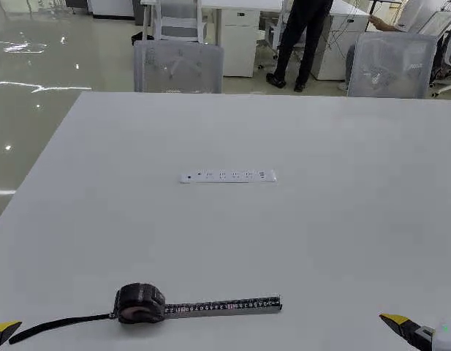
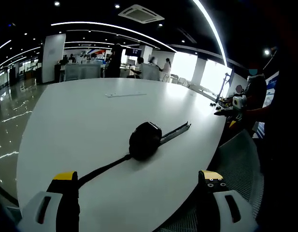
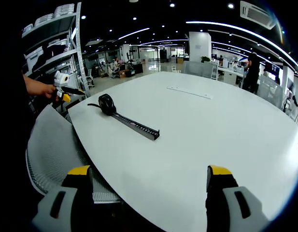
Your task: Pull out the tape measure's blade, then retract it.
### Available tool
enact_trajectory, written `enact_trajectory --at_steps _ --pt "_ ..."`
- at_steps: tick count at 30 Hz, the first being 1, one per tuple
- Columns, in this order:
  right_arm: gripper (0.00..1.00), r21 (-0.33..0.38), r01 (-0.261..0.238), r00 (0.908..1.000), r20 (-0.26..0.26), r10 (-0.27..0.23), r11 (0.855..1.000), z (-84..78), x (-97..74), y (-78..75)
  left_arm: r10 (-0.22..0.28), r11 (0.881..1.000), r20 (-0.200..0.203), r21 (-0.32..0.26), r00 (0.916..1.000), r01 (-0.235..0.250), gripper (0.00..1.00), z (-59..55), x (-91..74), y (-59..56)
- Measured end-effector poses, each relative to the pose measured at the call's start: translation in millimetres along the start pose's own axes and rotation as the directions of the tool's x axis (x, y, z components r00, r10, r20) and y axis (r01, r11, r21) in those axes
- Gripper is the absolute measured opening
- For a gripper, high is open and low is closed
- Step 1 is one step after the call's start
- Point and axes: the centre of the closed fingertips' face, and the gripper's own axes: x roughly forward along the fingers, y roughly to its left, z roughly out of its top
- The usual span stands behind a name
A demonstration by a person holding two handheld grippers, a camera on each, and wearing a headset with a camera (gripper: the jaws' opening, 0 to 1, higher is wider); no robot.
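Surface: a white table (image 1: pixel 320 219) in an open office, with chairs (image 1: pixel 177 66) and a standing person (image 1: pixel 298 36) past its far edge. A power strip (image 1: pixel 227 176) lies mid-table, far ahead of your fingers and out of the work. Item: the tape measure (image 1: pixel 140 303), a black case resting near the table's near edge. Its blade (image 1: pixel 225 306) is drawn part-way out and lies flat on the table, and its strap (image 1: pixel 61 323) trails the opposite way. Your left gripper (image 2: pixel 138 179): the fingers (image 2: pixel 67 203) are spread wide and hold nothing. The case sits ahead of them, about centred between them, and the strap runs back toward one finger. Your right gripper (image 3: pixel 149 171): the fingers (image 3: pixel 217 188) are also spread wide and empty. The blade's hook end points toward them but lies well apart, ahead. Reading: the layout suits a split of work, with the case nearest your left fingers for pinning and the hook end facing your right fingers. With the blade out and nothing gripped, the pull looks done and retraction looks outstanding.
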Motion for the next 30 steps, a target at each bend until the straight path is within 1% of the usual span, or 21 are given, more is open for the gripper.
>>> enact_trajectory --at_steps 2,4,6,8,10,12,14,16,18,19,21,23,26,28,29,30 --pt "1.00 -0.006 -0.008 1.0000 -0.006 0.008 1.000 -0.7 0.4 1.2 0.004 1.000 0.008 0.006 1.0000 -0.004 1.00 4.7 1.4 -1.9" --pt "1.00 -0.015 -0.008 0.9998 -0.020 0.008 1.000 -1.8 1.2 1.1 0.003 1.000 0.009 0.005 1.0000 -0.003 1.00 7.2 3.6 -4.5" --pt "1.00 -0.029 -0.005 0.9996 -0.027 0.005 1.000 -2.4 2.0 -0.7 0.015 1.000 0.011 0.002 0.9998 -0.015 1.00 9.3 7.7 -6.5" --pt "1.00 -0.033 -0.013 0.9994 -0.032 0.012 0.999 -1.5 3.2 -1.2 0.020 1.000 0.010 -0.010 0.9997 -0.020 1.00 11.0 11.2 -10.9" --pt "1.00 -0.057 -0.018 0.9990 -0.043 0.016 0.998 -1.1 5.1 -1.7 0.030 0.999 0.010 -0.011 0.9995 -0.030 1.00 12.2 15.3 -15.5" --pt "1.00 -0.071 -0.025 0.9977 -0.065 0.021 0.997 -3.1 7.4 -2.6 0.037 0.999 -0.008 0.005 0.9993 -0.037 1.00 11.0 20.7 -19.5" --pt "0.99 -0.076 -0.039 0.9968 -0.073 0.033 0.996 -3.6 10.1 -2.3 0.049 0.999 -0.033 0.013 0.9983 -0.048 1.00 8.7 25.5 -21.2" --pt "0.96 -0.087 -0.075 0.9893 -0.132 0.063 0.993 -10.9 13.2 0.2 0.051 0.999 -0.049 0.007 0.9975 -0.050 1.00 8.8 30.6 -26.4" --pt "0.95 -0.096 -0.103 0.9850 -0.149 0.088 0.990 -9.3 18.4 2.7 0.071 0.997 -0.050 -0.017 0.9962 -0.072 1.00 12.6 33.4 -28.7" --pt "0.95 -0.097 -0.119 0.9811 -0.165 0.101 0.988 -8.5 21.1 3.2 0.073 0.996 -0.032 -0.045 0.9968 -0.074 1.00 17.3 35.6 -31.3" --pt "0.96 -0.106 -0.129 0.9785 -0.175 0.109 0.986 -4.2 26.3 1.3 0.071 0.995 -0.006 -0.075 0.9974 -0.072 1.00 24.0 39.3 -35.3" --pt "0.95 -0.119 -0.142 0.9759 -0.183 0.119 0.983 0.0 30.3 0.4 0.079 0.992 -0.001 -0.097 0.9969 -0.079 1.00 25.9 42.6 -36.6" --pt "0.95 -0.140 -0.163 0.9711 -0.198 0.133 0.977 5.3 37.7 -1.5 0.094 0.990 0.010 -0.111 0.9955 -0.092 1.00 27.1 47.7 -36.3" --pt "0.93 -0.154 -0.192 0.9600 -0.234 0.153 0.969 3.5 43.1 -2.0 0.102 0.987 0.010 -0.122 0.9948 -0.100 1.00 25.2 51.4 -35.6" --pt "0.93 -0.171 -0.217 0.9505 -0.261 0.168 0.961 1.0 46.5 -1.5 0.112 0.984 0.012 -0.140 0.9936 -0.110 1.00 25.0 53.4 -34.5" --pt "0.93 -0.173 -0.219 0.9497 -0.264 0.169 0.960 0.7 46.8 -1.5 0.113 0.984 0.013 -0.141 0.9935 -0.110 1.00 25.1 53.5 -34.5"
